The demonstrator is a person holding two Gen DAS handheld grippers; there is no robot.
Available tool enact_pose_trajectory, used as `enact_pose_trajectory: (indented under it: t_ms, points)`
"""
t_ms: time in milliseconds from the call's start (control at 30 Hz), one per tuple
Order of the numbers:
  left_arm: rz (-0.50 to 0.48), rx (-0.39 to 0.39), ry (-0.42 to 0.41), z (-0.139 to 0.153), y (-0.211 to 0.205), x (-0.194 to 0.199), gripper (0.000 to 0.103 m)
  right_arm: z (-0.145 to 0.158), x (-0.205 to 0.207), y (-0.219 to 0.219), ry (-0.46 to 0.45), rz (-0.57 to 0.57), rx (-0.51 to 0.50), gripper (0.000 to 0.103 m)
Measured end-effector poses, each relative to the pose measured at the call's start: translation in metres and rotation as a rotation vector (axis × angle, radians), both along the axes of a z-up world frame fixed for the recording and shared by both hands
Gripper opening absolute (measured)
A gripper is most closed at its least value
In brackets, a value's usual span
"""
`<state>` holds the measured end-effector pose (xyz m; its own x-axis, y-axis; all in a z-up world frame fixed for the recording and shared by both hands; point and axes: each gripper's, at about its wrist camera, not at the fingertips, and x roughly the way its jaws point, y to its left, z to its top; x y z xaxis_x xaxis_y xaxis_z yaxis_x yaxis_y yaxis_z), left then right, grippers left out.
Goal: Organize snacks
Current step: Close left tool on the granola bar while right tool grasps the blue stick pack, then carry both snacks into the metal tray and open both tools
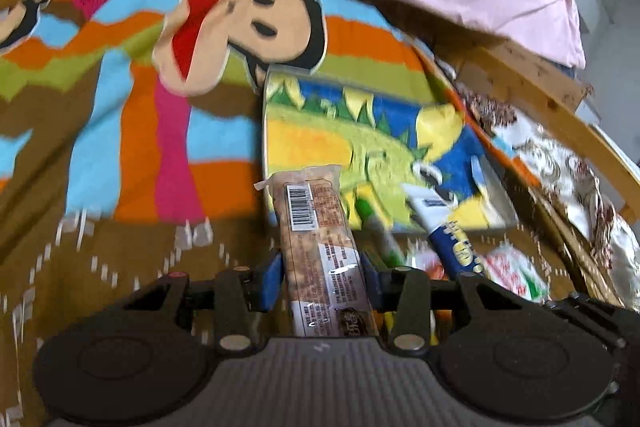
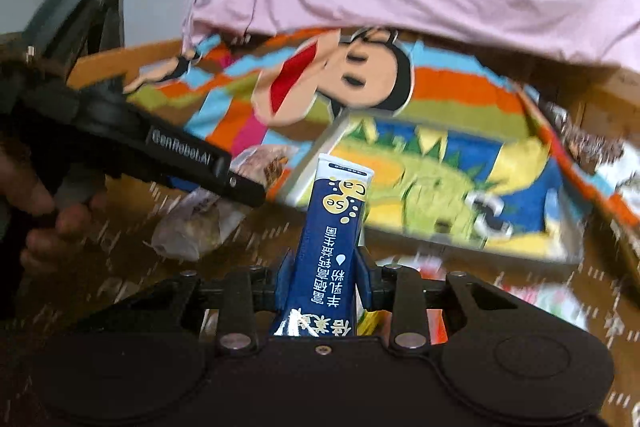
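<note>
long brown clear-wrapped snack bar (image 1: 320, 247) points up-frame, pinched in the left gripper (image 1: 322, 275); right gripper (image 2: 324, 275) clamps a dark blue stick sachet (image 2: 334, 235), also pointing up-frame

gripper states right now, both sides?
Left gripper: closed on a brown snack bar in a clear wrapper.
Right gripper: closed on a blue stick sachet.

Your left wrist view looks down along its fingers, close above the striped blanket (image 1: 132, 115). Your right wrist view does likewise from farther right. Both share the dinosaur box (image 1: 360, 147) at frame centre-right.
</note>
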<state>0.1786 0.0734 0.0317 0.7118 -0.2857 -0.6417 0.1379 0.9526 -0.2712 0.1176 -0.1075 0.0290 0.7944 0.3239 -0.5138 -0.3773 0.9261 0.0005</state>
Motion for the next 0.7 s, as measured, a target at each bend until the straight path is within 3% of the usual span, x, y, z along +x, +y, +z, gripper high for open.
enact_pose_trajectory:
  t_ms: [333,600,700]
  points:
    - [0.009,0.01,-0.152,0.01,-0.023,0.073,0.046,0.024,0.106,-0.03,-0.067,-0.046,-0.007,0.035]
    - [0.029,0.028,-0.135,-0.017,-0.033,0.118,0.046,0.005,0.173,-0.03,-0.088,-0.09,-0.022,0.035]
    - [0.024,0.02,-0.127,-0.028,-0.037,0.131,0.046,-0.009,0.191,-0.027,-0.049,-0.111,-0.031,0.035]
